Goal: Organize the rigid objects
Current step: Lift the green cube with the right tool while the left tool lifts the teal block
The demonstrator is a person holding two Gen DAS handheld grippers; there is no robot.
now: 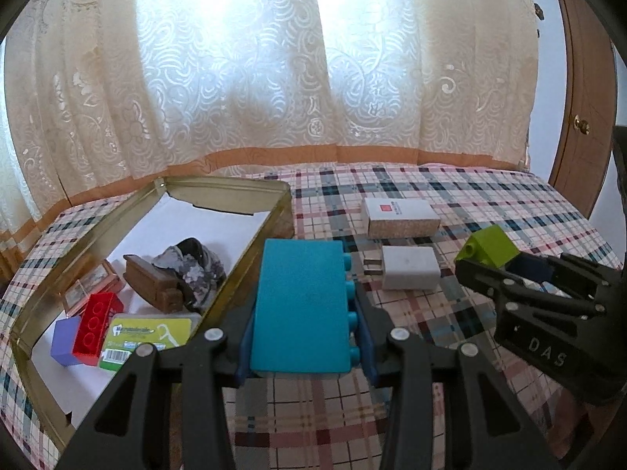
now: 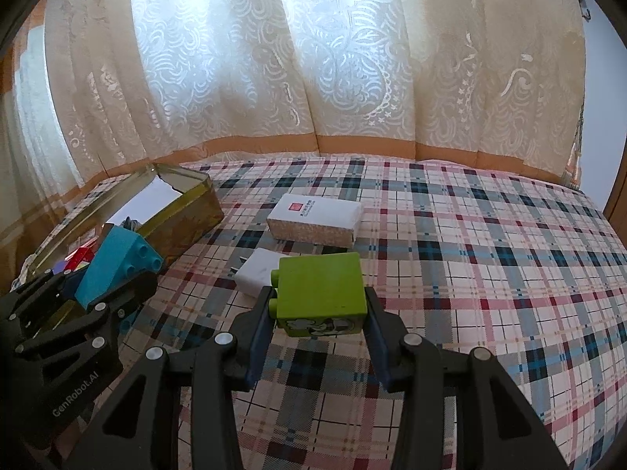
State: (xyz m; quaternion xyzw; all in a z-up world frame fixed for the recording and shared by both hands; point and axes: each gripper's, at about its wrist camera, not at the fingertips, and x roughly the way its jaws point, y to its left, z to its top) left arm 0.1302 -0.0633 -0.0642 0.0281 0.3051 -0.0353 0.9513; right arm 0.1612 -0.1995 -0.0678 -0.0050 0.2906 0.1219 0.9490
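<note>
Your left gripper (image 1: pixel 303 337) clamps the teal block (image 1: pixel 299 305) at frame centre and your right gripper (image 2: pixel 319 329) pinches the green block (image 2: pixel 321 290), both lifted clear, apparently bound for the open tin (image 1: pixel 250 243) at left.

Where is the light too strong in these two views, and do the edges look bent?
Left wrist view: the curtain is overexposed at the top, and the tin looks curved. Right wrist view: the same backlight, milder; the plaid cloth bulges near the rim.

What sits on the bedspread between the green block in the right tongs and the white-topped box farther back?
A white charger lies between the green block and the box, clearest in the right wrist view.
</note>
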